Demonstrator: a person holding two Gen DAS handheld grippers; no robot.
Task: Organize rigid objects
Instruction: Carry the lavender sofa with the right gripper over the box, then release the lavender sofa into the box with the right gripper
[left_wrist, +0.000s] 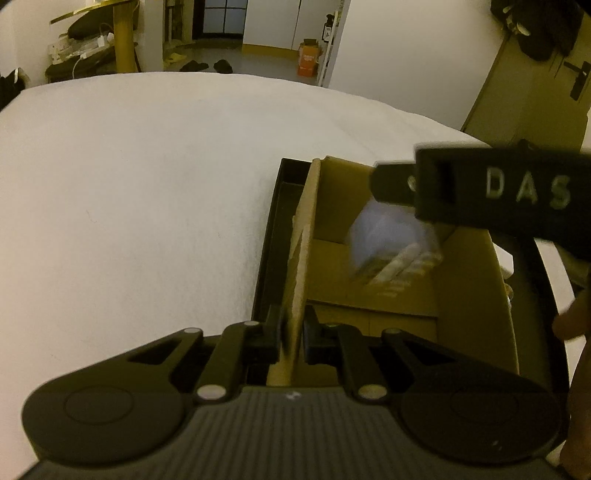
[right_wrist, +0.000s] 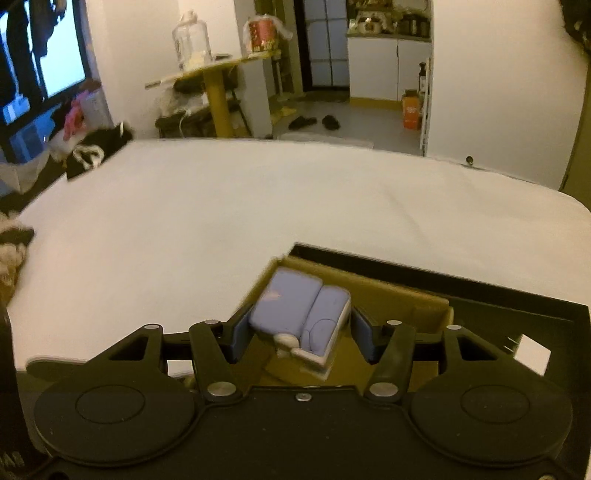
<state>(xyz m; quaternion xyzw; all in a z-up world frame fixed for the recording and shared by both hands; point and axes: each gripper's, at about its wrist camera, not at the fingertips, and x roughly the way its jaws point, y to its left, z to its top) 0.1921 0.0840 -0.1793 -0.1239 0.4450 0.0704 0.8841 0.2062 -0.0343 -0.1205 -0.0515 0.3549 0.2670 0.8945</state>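
An open cardboard box (left_wrist: 472, 295) sits inside a shallow black tray (left_wrist: 273, 236) on a white bed. My left gripper (left_wrist: 292, 334) is shut on the box's left cardboard flap (left_wrist: 301, 258). A lilac and white rigid object (right_wrist: 301, 317) lies tilted in the box, blurred in the left wrist view (left_wrist: 391, 243). My right gripper (right_wrist: 301, 338) is open just above it, its fingers apart on either side and not touching. The right gripper's body (left_wrist: 495, 188), marked DAS, shows over the box in the left wrist view.
The white bed (right_wrist: 184, 229) spreads wide to the left and beyond the tray (right_wrist: 517, 306). A wooden side table (right_wrist: 218, 74) with a jar, dark clothes (right_wrist: 99, 147) at the bed's far left edge, shoes and an orange box (right_wrist: 410, 110) stand on the floor beyond.
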